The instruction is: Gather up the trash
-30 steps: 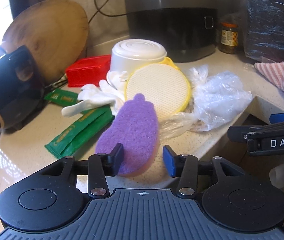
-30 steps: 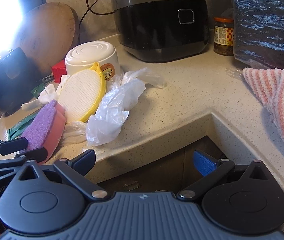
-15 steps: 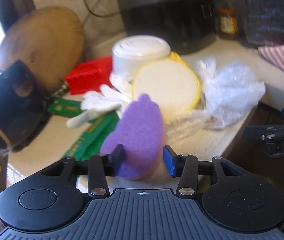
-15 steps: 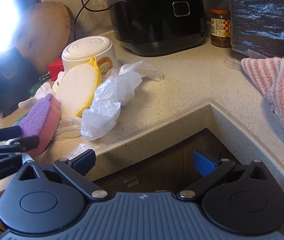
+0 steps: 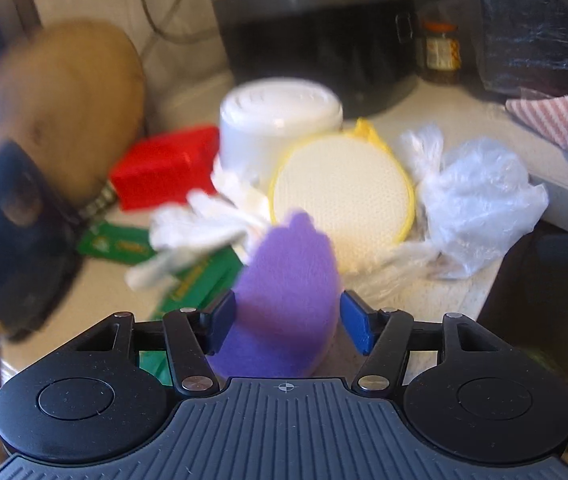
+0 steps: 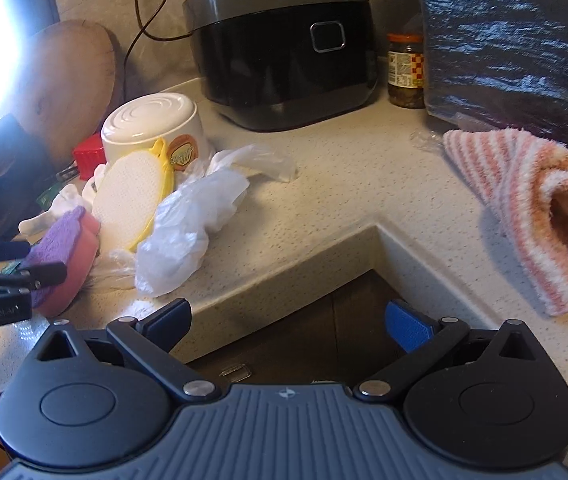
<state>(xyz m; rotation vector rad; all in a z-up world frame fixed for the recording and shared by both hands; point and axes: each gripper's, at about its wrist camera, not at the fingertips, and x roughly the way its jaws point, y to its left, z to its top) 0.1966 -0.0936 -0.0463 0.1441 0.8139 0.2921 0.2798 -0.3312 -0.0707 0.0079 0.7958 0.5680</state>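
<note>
Now your left gripper (image 5: 286, 322) brackets the purple sponge (image 5: 284, 300) between its blue pads (image 5: 224, 318), which sit at or very near the sponge's flanks; whether they have truly clamped is more than the blurred left wrist view can settle. From the right wrist view the sponge (image 6: 66, 256) shows a purple scouring face over a pink body, tipped up on edge at the front lip of the counter (image 6: 344, 184), at 9 o'clock in that frame, with the left tool's black fingers across its near end.

Your right gripper (image 6: 288, 320) hangs released and empty, jaws spread wide, over the inside corner of the counter edge with dark cabinet below.

By the look of it, the step in hand is the first pickup: securing the sponge. The next move calls for a firm squeeze, then a straight lift clear of the pile, since soft foam compresses and may slip.

Outward from the sponge, at 12 o'clock, the round yellow-rimmed scrubber (image 5: 342, 196) leans against the upturned white bowl (image 5: 280, 120). At 2 o'clock lies the crumpled clear plastic bag (image 5: 476, 208), light and likely to drift. At 10 o'clock sit white gloves (image 5: 200, 228), green sachets (image 5: 112, 244) and a red box (image 5: 164, 164). Well behind stand the black rice cooker (image 6: 284, 48) and a jar (image 6: 406, 72); a striped towel (image 6: 532, 208) rests at 3 o'clock.
</note>
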